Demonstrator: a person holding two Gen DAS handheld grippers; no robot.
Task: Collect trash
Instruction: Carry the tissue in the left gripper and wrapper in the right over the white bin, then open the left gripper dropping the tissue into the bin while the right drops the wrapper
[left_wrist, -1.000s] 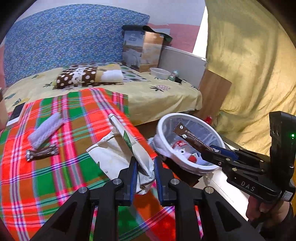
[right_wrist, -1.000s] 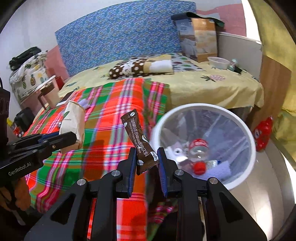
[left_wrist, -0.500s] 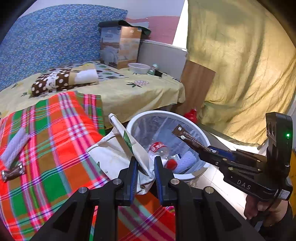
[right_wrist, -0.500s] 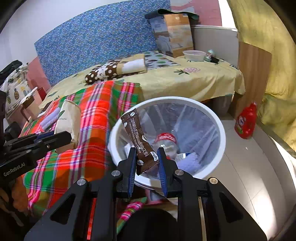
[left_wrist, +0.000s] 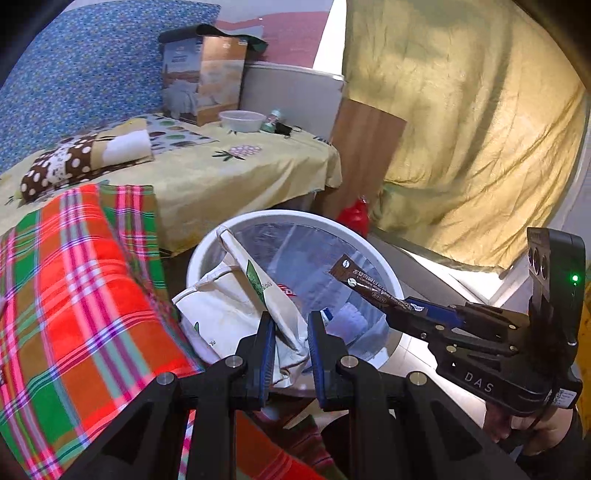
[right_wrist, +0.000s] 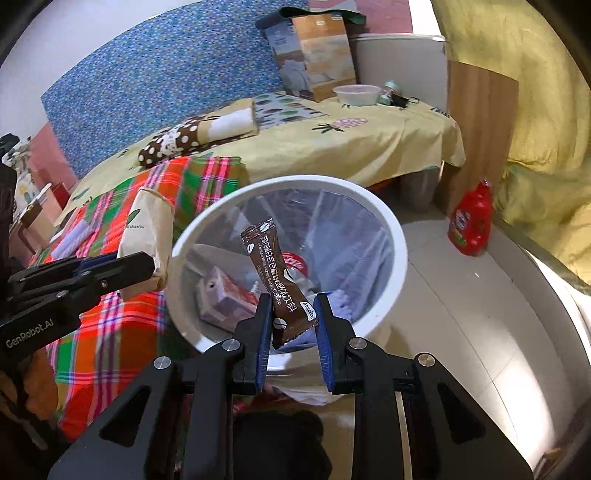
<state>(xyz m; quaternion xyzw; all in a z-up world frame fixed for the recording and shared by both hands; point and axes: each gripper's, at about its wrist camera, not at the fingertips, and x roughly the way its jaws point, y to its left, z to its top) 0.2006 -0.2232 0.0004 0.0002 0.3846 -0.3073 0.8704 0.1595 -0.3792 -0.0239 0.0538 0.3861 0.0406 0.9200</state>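
Trash in two pieces, each carried by one gripper above a white waste bin lined with clear plastic, standing on the floor beside a bed. Left gripper: jaws narrow, pads pinching a crumpled corner of a cream paper bag, which rises from the pads over the bin's near rim, next to the red-and-green plaid blanket. Right gripper: jaws narrow, clamped on the lower end of a brown coffee sachet, which stands nearly upright over the bin's opening. Bin contents: a red-capped bottle, a reddish-brown carton and pale blue items, partly hidden. Background: a red detergent bottle on the floor by a wooden panel; a dotted brown pillow, a cardboard box and a small white bowl on the yellow bedsheet. A hand grips the right gripper's handle at the left-wrist view's lower right.
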